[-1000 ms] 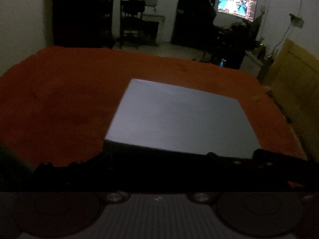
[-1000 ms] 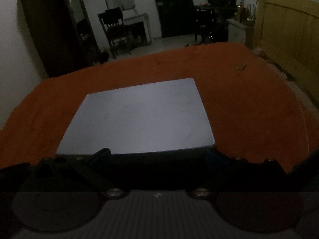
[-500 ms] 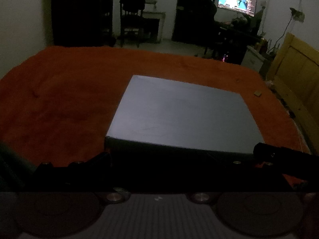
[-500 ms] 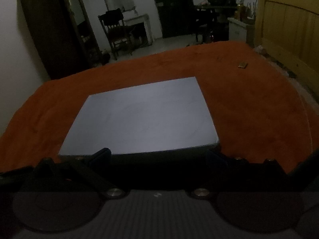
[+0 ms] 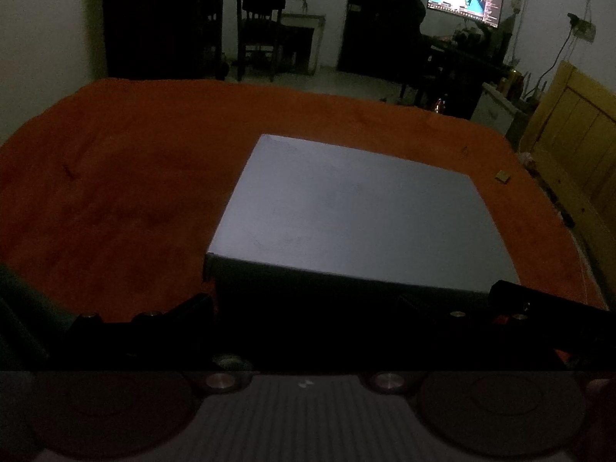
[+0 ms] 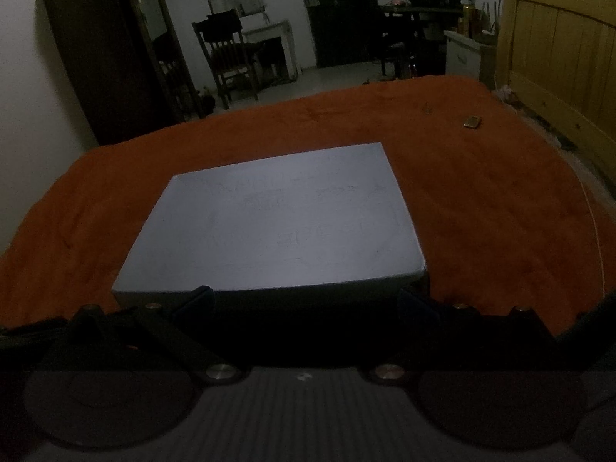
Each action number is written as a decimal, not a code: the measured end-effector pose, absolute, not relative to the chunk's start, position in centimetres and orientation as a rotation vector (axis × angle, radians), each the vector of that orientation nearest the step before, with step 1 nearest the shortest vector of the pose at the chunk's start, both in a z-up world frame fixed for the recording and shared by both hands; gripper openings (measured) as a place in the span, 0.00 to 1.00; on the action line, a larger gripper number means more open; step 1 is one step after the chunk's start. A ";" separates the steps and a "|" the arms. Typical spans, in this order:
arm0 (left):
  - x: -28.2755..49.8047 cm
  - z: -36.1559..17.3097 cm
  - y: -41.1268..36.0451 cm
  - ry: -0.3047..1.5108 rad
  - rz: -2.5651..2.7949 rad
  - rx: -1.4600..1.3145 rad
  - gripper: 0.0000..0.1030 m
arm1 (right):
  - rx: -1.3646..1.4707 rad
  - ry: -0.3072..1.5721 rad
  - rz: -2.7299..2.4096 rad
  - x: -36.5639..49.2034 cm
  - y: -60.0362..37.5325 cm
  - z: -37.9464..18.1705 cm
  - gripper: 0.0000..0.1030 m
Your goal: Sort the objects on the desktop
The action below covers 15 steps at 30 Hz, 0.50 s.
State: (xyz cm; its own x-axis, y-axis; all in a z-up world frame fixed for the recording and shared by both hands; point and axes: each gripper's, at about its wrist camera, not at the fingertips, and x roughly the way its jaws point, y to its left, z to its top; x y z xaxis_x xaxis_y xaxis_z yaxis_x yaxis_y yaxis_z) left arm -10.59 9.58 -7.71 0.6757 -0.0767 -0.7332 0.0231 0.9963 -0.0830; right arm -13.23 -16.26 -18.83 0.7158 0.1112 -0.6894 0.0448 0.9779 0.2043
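Left wrist view shows your left gripper [image 5: 308,304] spread wide, its dark fingers straddling the near edge of the flat grey box [image 5: 358,215] at the box's near left corner. Whether the pads touch the box wall I cannot tell; that zone is nearly black. Right wrist view gives the same picture from the other side: your right gripper [image 6: 304,300] is also wide, fingers set either side of a stretch of the near edge toward the near right corner. Nothing is gripped by either tool as far as the frames show.

The box lies flat on the orange cloth [image 5: 115,192] covering the desk, roughly in the middle and closer to the near edge. Its placement suits a two-handed move: you have one tool at each near corner, which I judge to be a setup for sliding or lifting it level.

A small tan object [image 6: 472,121] sits well apart from the box, toward the far right corner; what it is cannot be made out. Dim light hides the box's front wall, any seam or lid line, and faint marks on its top are unreadable. A dark bar [image 5: 546,308] cuts in at the right of the left view, probably your other tool.
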 end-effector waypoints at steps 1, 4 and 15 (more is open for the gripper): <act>-10.6 -7.7 9.6 0.826 -0.055 -0.070 0.99 | 0.213 0.773 0.038 -13.2 -16.3 -18.8 1.00; -10.6 -7.8 9.5 0.828 -0.054 -0.069 0.99 | 0.213 0.773 0.038 -13.2 -16.3 -18.9 1.00; -10.5 -8.2 8.9 0.848 -0.043 -0.070 0.99 | 0.203 0.790 0.039 -13.3 -16.5 -19.3 1.00</act>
State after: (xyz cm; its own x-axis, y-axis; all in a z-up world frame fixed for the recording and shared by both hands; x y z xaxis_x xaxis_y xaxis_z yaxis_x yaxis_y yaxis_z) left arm -10.54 8.92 -8.21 0.6605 -0.0659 -0.7479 0.0098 0.9968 -0.0792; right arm -13.29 -16.48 -19.28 0.7040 0.1104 -0.7016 0.0416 0.9797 0.1959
